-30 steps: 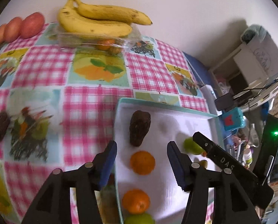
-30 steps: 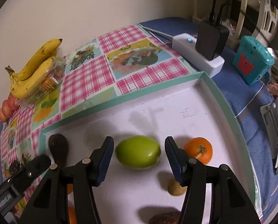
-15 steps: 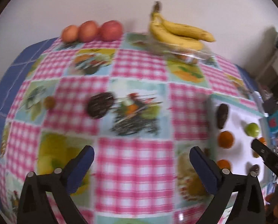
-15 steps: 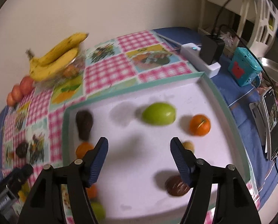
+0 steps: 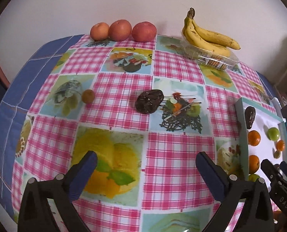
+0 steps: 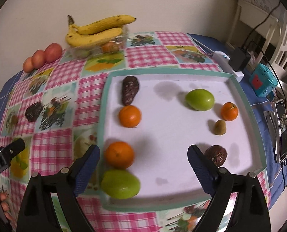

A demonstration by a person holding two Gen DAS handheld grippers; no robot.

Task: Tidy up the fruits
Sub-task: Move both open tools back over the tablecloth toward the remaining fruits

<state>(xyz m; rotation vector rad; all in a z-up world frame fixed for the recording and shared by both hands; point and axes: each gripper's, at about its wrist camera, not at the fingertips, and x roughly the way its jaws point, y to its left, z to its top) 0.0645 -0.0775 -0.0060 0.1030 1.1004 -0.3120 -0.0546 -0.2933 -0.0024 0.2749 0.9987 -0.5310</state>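
A white tray with a teal rim [image 6: 245,104] holds a dark avocado [image 6: 129,91], two oranges [image 6: 129,116], two green fruits [image 6: 199,99], a small orange [image 6: 229,111], a small brown fruit [image 6: 220,127] and a dark round fruit [image 6: 216,155]. The tray also shows at the right of the left wrist view [image 5: 241,135]. On the checked cloth lie a dark fruit [image 5: 149,101] and a small tan fruit [image 5: 88,96]. My left gripper [image 5: 146,163] is open and empty above the cloth. My right gripper [image 6: 144,157] is open and empty above the tray's near side.
Three reddish apples [image 5: 123,30] and a banana bunch [image 5: 207,35] on a clear box [image 5: 211,58] stand at the back by the wall. A white charger [image 6: 228,62], a teal device [image 6: 263,80] and a phone [image 6: 282,131] lie right of the tray.
Both grippers have pulled back and up and opened wider. The left view has swung from the tray to the open cloth. The right gripper has let go of the green fruit in the tray.
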